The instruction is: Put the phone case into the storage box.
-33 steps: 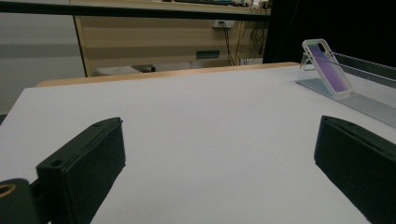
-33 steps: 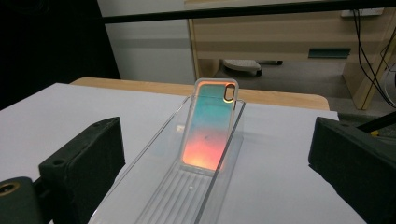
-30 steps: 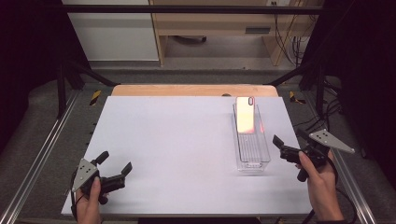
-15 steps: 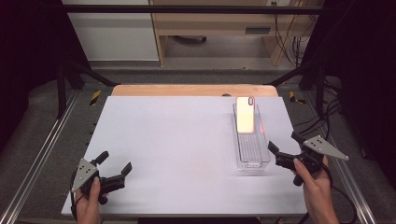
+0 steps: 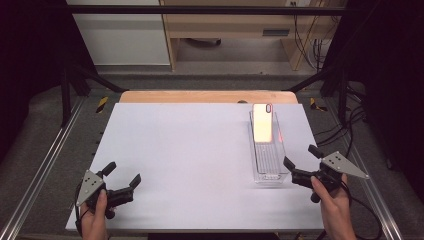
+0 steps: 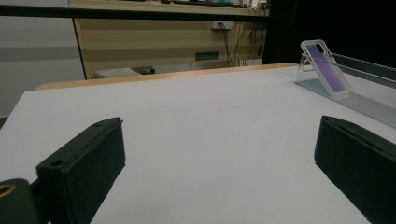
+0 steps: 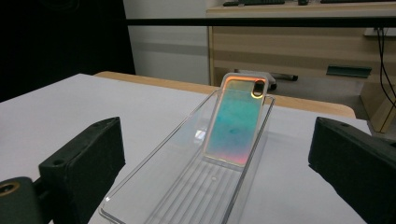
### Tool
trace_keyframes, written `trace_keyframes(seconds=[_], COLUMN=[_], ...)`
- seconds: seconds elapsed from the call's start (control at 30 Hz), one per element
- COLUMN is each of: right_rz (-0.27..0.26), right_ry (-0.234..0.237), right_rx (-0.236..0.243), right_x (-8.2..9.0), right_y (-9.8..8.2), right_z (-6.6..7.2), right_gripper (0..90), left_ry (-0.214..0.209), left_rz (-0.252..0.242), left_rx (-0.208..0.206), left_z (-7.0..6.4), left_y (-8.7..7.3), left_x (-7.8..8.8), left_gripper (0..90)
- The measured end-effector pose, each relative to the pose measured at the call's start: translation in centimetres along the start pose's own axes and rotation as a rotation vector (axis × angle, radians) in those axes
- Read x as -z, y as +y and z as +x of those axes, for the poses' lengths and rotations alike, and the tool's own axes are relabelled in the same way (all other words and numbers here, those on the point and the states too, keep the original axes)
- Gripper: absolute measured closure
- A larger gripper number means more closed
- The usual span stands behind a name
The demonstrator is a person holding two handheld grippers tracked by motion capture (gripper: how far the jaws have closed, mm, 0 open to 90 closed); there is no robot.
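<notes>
Clear plastic tray point(image 5: 267, 172) sits on the right side of the white table point(image 5: 190, 150), long and narrow, its long axis running from the near edge toward the far edge. Phone case point(image 5: 263, 122) leans in the tray's far end, iridescent, tilted back against the far wall with its bottom edge down on the ribbed floor. Its camera cutout is at the top, so the case points up and away from the person; its long axis follows the tray's, only pitched upward.

Change over the last second: right gripper point(image 5: 301, 163) has slid left and forward from off the tray's right side. Now it sits just at the tray's near right corner, jaws wide apart, nothing between them. In the right gripper view the tray point(image 7: 196, 186) runs straight up the middle between the two black jaws and the phone case point(image 7: 236, 119) is dead ahead, so it looks lined up for a reach along the tray toward the case. Not touching either yet.

Left gripper point(image 5: 123, 175) hasn't moved: low at the near left corner of the table, jaws spread, empty, well apart from the tray. Its view catches the phone case point(image 6: 325, 67) far off to the right.

Judgement: approach step, grasp not begun.
</notes>
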State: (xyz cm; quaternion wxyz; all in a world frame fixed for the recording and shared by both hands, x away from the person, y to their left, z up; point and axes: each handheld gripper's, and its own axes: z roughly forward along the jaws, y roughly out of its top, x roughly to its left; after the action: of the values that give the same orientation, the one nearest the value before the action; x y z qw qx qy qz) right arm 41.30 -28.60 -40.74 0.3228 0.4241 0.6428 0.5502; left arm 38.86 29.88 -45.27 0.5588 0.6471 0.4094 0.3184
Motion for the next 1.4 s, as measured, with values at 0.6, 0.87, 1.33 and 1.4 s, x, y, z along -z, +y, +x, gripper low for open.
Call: trace_keyframes(seconds=[0.6,0.87,1.33,1.4], right_rz=[-0.027,-0.041,-0.063,-0.071], right_ry=[0.007,0.023,0.044,0.051], right_rx=[0.02,0.029,0.093,0.095], right_x=[-0.2,-0.7,-1.7,-1.8], right_y=[-2.3,-2.8,-3.2,-3.3], right_z=[0.2,0.7,1.7,1.8], right_gripper=[3.6,3.5,4.1,4.1], left_ry=[-0.003,-0.005,-0.021,-0.022], left_rz=[0.0,0.001,-0.011,-0.019], left_rx=[-0.003,-0.009,-0.028,-0.017], left_z=[0.0,-0.1,-0.5,-0.6], left_y=[0.0,0.0,0.1,0.1], left_x=[0.0,0.0,-0.3,-0.4], left_gripper=[1.4,1.4,1.4,1.5])
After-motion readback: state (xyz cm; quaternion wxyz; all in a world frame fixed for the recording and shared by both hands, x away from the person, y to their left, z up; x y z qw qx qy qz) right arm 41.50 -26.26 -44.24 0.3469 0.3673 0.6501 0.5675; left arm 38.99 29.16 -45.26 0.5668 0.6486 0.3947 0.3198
